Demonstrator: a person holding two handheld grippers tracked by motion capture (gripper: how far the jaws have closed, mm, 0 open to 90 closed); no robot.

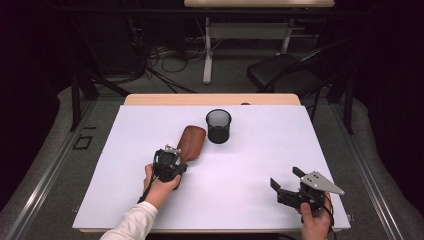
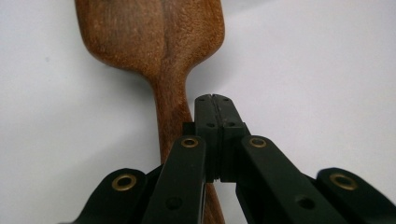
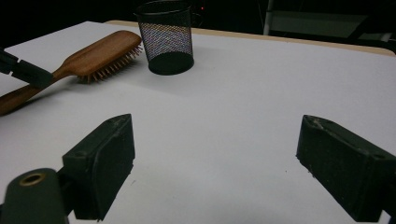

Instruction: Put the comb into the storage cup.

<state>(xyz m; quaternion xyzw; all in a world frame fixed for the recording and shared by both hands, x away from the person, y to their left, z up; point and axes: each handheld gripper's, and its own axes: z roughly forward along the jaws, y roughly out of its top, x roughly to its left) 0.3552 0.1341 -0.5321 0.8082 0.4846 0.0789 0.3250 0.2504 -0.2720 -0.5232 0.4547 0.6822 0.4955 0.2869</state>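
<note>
White table top [image 1: 240, 200]: its bare sheet runs wide across the middle and right, giving you open room there, and a strip of wood shows along its far edge. Wooden hairbrush [image 1: 191, 142]: it lies left of centre, bristles down, its head just beside the black mesh cup [image 1: 218, 126] and apart from it, its handle running back toward your left hand. Mesh cup: upright, near the far edge, well clear of both side edges. Right gripper [image 1: 286, 182]: near the front right corner, jaws spread wide and empty over bare sheet. Left gripper [image 2: 215, 100]: jaws pressed together with nothing between them, tips poised over the brush handle; whether they touch it cannot be told.
</note>
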